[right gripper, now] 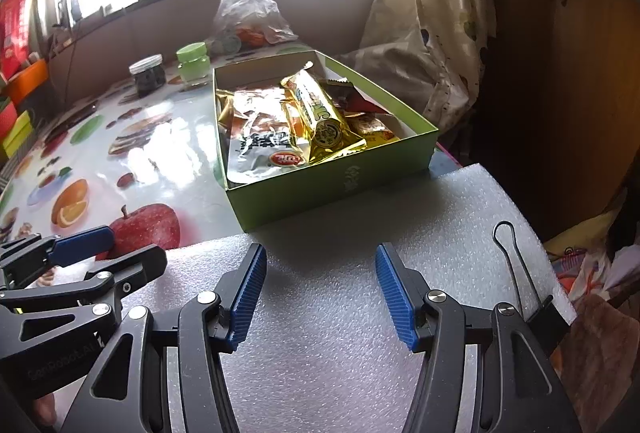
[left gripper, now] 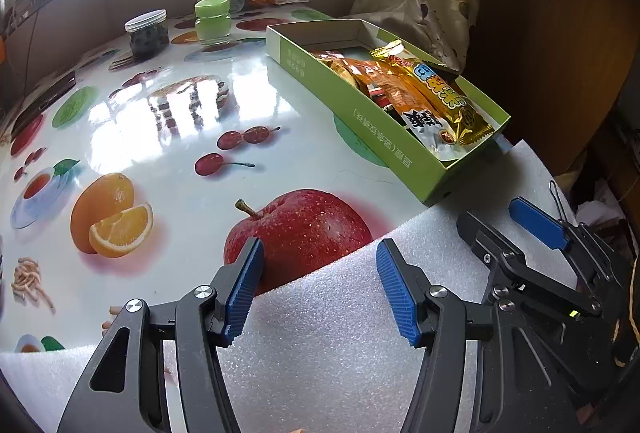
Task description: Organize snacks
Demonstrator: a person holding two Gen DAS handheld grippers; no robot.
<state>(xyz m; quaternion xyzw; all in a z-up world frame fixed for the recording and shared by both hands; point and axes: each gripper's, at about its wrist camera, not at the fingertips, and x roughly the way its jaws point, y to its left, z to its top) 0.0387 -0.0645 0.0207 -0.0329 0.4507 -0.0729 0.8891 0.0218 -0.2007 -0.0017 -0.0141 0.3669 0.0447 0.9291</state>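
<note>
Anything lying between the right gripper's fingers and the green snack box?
Nothing but bare white foam sheet separates the open right gripper from the green snack box, seen in the right wrist view.

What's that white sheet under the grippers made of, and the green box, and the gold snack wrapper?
White sheet: looks like foam packing sheet, matte, with a fine pebbled, bubbly grain. Green box: probably cardboard, matte printed outside, plain pale inside, thin folded walls. Gold wrapper: seems metallic plastic foil, glossy, crinkled, with bright glints and crimped ends.
</note>
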